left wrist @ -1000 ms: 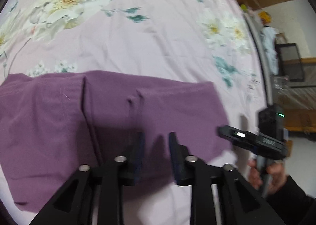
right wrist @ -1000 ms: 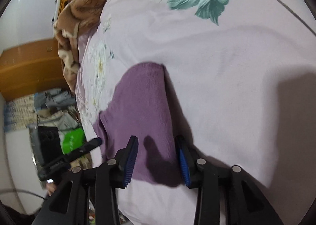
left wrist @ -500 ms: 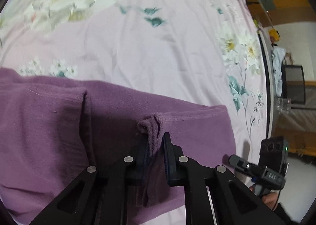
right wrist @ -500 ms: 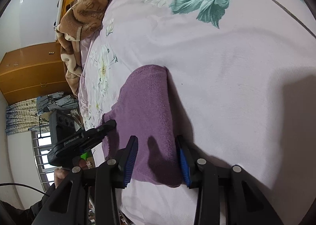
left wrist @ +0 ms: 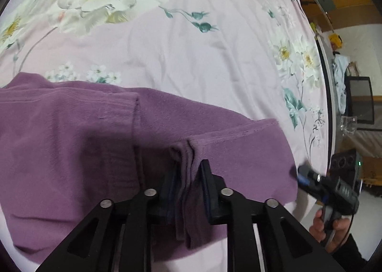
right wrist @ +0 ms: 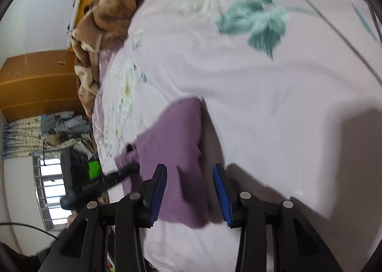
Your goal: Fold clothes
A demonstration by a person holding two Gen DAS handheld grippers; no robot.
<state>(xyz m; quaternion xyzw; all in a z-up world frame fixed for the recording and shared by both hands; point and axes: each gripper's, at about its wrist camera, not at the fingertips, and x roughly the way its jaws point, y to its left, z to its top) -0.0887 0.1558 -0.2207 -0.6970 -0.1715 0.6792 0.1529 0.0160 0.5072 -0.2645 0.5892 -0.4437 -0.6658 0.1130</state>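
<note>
Plain purple garment (left wrist: 71, 152), pink floral bedsheet (left wrist: 191, 57), seemingly brown patterned blanket (right wrist: 105, 14)

A brown blanket (right wrist: 105, 21) lies bunched on the floral bedsheet (left wrist: 191, 57) (pink), near a wooden wardrobe (right wrist: 35, 83).

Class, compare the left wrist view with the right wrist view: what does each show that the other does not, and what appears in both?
Only the left wrist view shows the left gripper with a bunched fold of the purple garment between its opening fingers, and a dark screen.

Only the right wrist view shows the right gripper's blue-padded fingers spread above the garment's end, a brown blanket, a wooden cabinet and a barred window.

Both show the garment on the floral pink bedsheet.
</note>
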